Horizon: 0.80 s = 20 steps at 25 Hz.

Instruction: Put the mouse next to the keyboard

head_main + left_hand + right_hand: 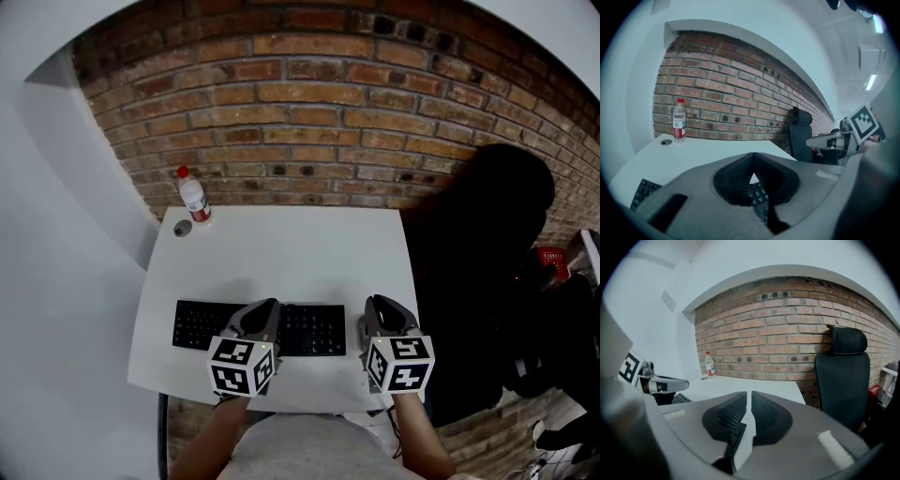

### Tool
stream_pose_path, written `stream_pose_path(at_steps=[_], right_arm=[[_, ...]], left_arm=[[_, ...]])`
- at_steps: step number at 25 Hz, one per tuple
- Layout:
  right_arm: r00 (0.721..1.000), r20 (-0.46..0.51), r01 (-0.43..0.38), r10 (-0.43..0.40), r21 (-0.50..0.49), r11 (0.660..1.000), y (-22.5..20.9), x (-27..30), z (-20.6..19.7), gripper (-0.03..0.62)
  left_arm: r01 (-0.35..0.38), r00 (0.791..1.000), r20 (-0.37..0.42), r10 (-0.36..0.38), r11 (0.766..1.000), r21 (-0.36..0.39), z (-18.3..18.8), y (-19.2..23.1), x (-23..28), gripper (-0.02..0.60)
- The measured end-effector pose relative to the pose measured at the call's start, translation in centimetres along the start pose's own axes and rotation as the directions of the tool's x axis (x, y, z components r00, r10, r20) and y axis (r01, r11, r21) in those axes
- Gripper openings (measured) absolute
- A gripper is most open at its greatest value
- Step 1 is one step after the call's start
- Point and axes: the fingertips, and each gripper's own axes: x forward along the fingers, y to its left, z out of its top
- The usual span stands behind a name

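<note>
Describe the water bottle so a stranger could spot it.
Find the white table against the brick wall and go to its far left corner. The bottle stands upright there beside a flat grey disc; it alone is tall, clear and red-capped.

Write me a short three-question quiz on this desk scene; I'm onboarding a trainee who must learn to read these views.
1. Multiple choice: where on the table does the bottle stand?
A) far left corner, by the brick wall
B) near right corner
C) dead centre

2. True or false: the left gripper holds the bottle.

3. Fill in: the flat black thing lying on the table's near side is a ____.

Key
1. A
2. False: its jaws are together with nothing between them, and the bottle stands far off, by the wall.
3. keyboard
</note>
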Motion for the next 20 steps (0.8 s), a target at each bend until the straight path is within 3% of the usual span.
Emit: stream_pose_path(at_steps=[3, 10, 20], right_arm=[[0.999, 0.04, -0.028, 0.028, -0.008, 1.0, 1.0, -0.5, 1.2, 0.01], [0.991, 0.062, -0.118, 0.119, -0.027, 0.993, 3.2, -1.0, 1.4, 0.009], [0.99, 0.071, -0.118, 0.121, -0.042, 0.992, 3.6, -1.1, 1.5, 0.009]], left_arm=[[0.003, 1.0, 0.013, -0.003, 1.0, 0.008, 0.6, -0.2, -0.2, -0.011], [0.004, 1.0, 0.009, -0.005, 1.0, 0.008, 0.5, -0.3, -0.3, -0.011], [0.008, 1.0, -0.001, -0.008, 1.0, -0.001, 0.0, -0.4, -0.4, -0.011]])
